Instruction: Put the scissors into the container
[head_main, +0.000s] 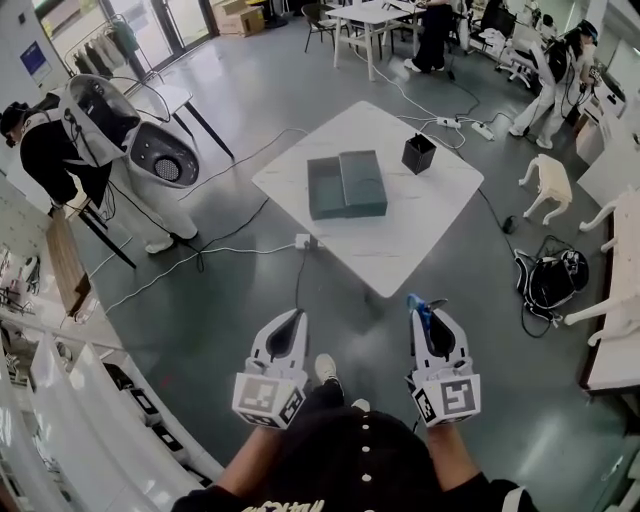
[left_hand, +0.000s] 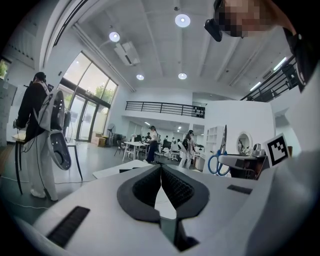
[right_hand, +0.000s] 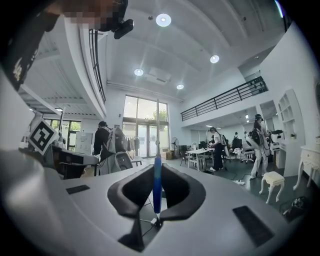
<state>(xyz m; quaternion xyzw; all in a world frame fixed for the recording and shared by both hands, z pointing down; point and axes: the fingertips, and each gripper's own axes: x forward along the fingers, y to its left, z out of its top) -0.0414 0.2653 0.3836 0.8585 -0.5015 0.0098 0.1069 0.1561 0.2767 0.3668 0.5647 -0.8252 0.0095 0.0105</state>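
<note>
The scissors (head_main: 419, 303) have blue handles and stand pinched between the jaws of my right gripper (head_main: 426, 312), low in the head view above the floor. In the right gripper view the blue handle (right_hand: 157, 186) sits between the pads and the thin blade points up. My left gripper (head_main: 293, 320) hovers beside it, shut and empty; its pads (left_hand: 172, 184) meet in the left gripper view, where the scissors (left_hand: 219, 161) show at the right. A black square container (head_main: 418, 153) stands on the far corner of the white table (head_main: 400, 240), well ahead of both grippers.
A dark green box (head_main: 346, 184) lies on the table's middle. Cables and a power strip (head_main: 305, 241) run over the grey floor. A white pod-shaped machine (head_main: 125, 130) and a person (head_main: 40, 150) stand left; a white stool (head_main: 548, 184) and a black bag (head_main: 552, 281) right.
</note>
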